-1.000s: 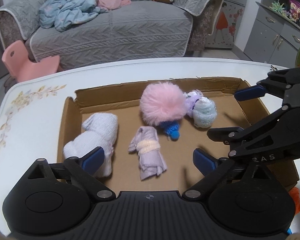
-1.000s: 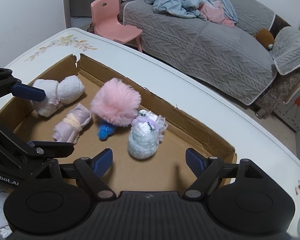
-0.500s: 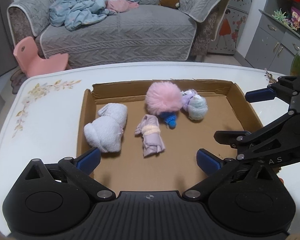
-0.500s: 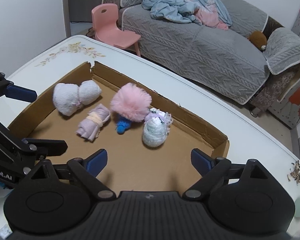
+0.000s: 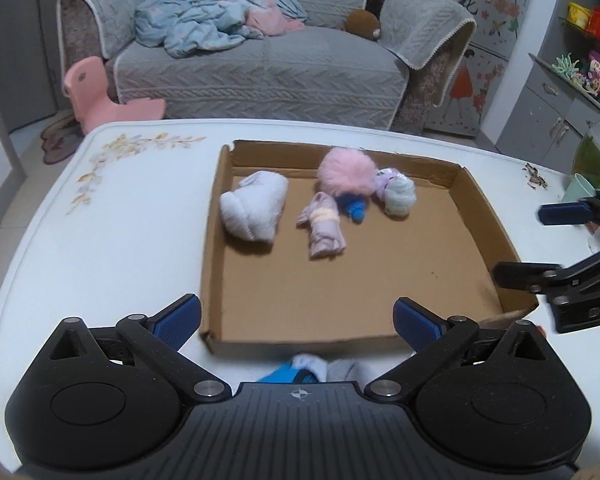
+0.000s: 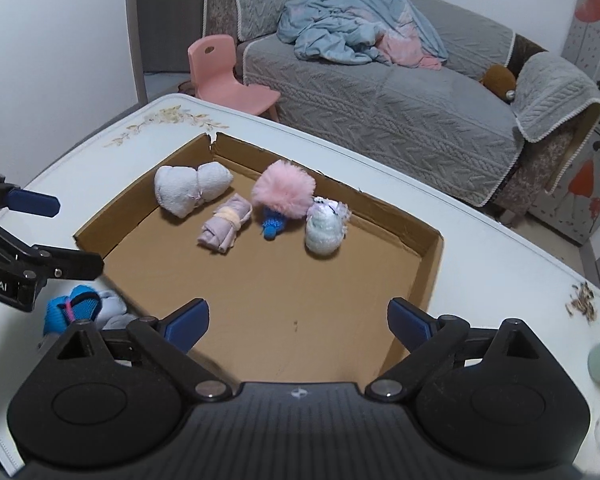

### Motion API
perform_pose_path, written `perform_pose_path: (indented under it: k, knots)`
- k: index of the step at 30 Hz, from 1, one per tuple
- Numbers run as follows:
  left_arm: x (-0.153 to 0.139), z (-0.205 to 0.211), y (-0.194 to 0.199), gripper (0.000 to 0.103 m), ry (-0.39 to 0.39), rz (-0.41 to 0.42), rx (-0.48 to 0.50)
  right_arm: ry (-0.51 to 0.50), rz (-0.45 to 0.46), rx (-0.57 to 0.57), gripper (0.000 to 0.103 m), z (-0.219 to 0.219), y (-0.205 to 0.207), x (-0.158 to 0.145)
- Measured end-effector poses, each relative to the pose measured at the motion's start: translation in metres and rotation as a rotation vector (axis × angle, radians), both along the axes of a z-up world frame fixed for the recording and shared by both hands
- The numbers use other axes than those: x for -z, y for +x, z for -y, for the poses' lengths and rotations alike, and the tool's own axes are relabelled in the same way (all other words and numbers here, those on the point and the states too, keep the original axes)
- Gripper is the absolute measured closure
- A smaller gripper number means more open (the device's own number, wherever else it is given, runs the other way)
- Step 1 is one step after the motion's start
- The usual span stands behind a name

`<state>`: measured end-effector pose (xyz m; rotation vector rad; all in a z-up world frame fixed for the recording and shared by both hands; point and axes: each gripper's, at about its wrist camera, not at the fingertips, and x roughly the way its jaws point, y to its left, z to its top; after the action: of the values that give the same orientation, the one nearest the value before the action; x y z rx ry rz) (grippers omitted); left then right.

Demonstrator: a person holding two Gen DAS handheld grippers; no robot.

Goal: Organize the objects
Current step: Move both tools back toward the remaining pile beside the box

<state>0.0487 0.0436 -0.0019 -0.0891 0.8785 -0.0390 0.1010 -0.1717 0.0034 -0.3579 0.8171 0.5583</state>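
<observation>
A shallow cardboard tray (image 5: 480, 216) (image 6: 428, 276) lies on the white table. In it lie a white rolled sock bundle (image 5: 254, 210) (image 6: 190, 192), a lilac rolled bundle (image 5: 322, 226) (image 6: 224, 226), a pink pompom on a blue knit piece (image 5: 346, 170) (image 6: 284, 194) and a pale green-white bundle (image 5: 398, 196) (image 6: 324, 228). A blue and grey sock bundle (image 5: 312, 370) (image 6: 80, 310) lies on the table outside the tray's near edge. My left gripper (image 5: 296, 322) is open and empty above that edge. My right gripper (image 6: 298, 320) is open and empty over the tray's near right part.
A grey sofa (image 5: 260, 64) with a blue blanket and a pink child's chair (image 6: 224, 76) stand beyond the table. A pale green cup (image 5: 580, 190) and scattered crumbs (image 6: 582, 306) are on the table's right side. Cabinets stand at the far right.
Both grippers have pulled back and up from the tray, staying open. The tray now looks smaller and the blue and grey sock bundle has come into view at its near edge.
</observation>
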Motion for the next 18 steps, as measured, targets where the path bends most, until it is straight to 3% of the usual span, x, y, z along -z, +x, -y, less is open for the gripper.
perform_pose_path:
  k: [9,18]
  knots:
    - [0.021,-0.009,-0.048,0.001,0.017,0.047,-0.01,0.058,0.037,0.04,0.004,0.041,-0.037,0.008]
    - [0.055,-0.018,-0.078,0.001,0.017,0.11,-0.026,0.134,0.146,0.01,0.004,0.092,-0.074,0.049]
